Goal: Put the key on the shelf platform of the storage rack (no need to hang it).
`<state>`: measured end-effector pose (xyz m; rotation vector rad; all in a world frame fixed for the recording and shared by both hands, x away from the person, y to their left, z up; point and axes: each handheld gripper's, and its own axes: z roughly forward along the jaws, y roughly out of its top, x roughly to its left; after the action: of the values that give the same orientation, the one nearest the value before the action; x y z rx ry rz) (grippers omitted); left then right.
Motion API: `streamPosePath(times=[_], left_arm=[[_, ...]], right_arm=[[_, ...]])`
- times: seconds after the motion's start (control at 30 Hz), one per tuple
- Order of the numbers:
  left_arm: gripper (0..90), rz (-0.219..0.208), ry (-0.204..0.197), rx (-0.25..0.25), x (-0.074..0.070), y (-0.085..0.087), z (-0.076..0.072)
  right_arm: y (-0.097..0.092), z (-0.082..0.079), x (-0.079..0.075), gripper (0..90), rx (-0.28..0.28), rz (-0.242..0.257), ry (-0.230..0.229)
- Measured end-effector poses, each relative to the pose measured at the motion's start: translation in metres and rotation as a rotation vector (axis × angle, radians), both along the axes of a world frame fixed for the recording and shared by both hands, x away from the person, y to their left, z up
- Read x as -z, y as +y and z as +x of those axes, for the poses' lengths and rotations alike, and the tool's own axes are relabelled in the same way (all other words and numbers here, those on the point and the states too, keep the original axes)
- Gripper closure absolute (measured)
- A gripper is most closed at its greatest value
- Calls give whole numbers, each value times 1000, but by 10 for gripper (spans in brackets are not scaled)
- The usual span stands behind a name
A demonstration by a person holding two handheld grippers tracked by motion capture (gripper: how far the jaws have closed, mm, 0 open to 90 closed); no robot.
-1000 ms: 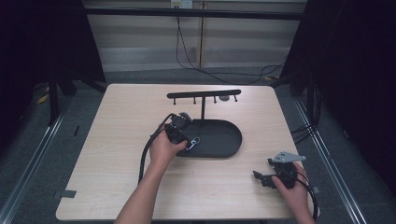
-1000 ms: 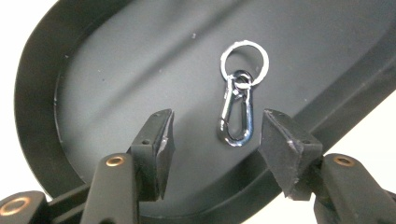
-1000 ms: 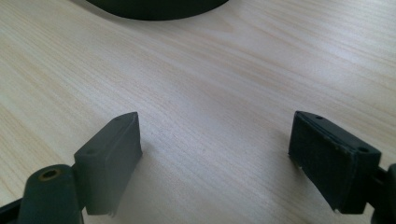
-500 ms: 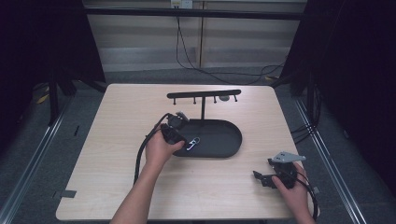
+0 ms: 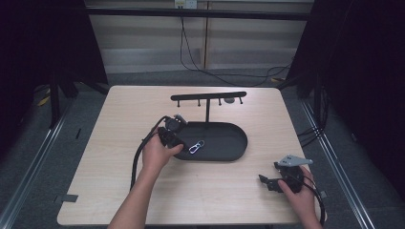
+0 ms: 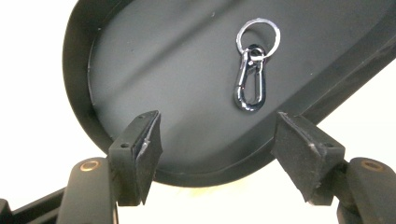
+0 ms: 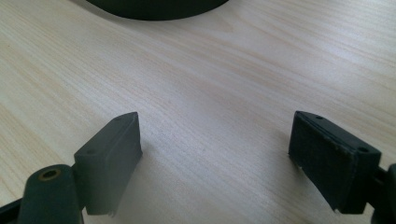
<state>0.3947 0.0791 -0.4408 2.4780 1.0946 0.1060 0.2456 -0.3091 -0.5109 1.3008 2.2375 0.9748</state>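
1. High view: the left gripper (image 5: 177, 141) sits at the left end of the black oval metal tray (image 5: 229, 151), the person's left forearm reaching up from the bottom edge.
2. Left gripper view: its jaws stand spread and have just been opening, with nothing between them; the silver carabiner clip with its key ring (image 6: 252, 70) lies flat on the tray floor just beyond them.
3. Compared with a second ago, the left hand has drawn slightly back from the clip.
4. Right gripper (image 5: 271, 182) rests near the pale wooden table's (image 5: 114, 133) front right corner, jaws wide apart over bare wood, unmoved.
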Motion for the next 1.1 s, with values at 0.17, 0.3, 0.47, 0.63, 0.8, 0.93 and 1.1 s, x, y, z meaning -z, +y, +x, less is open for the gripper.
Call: streamPosePath(times=[0.17,0.3,0.47,0.63,0.8,0.93,1.1], left_arm=[[322,0,-15,-5,-4,5,-2],[317,3,-18,-2,-6,10,-3],[313,-5,-16,-12,-7,15,-5],[304,1,-18,-12,-6,21,-7],[295,-12,-23,-13,-7,28,-11],[291,-15,-17,-20,-4,34,-14],[282,-12,-12,-25,1,41,-16]], right_arm=[[0,0,0,165,0,0,0],[0,0,0,165,0,0,0],[0,0,0,165,0,0,0],[0,0,0,165,0,0,0],[0,0,0,165,0,0,0],[0,0,0,165,0,0,0],[0,0,0,164,0,0,0]])
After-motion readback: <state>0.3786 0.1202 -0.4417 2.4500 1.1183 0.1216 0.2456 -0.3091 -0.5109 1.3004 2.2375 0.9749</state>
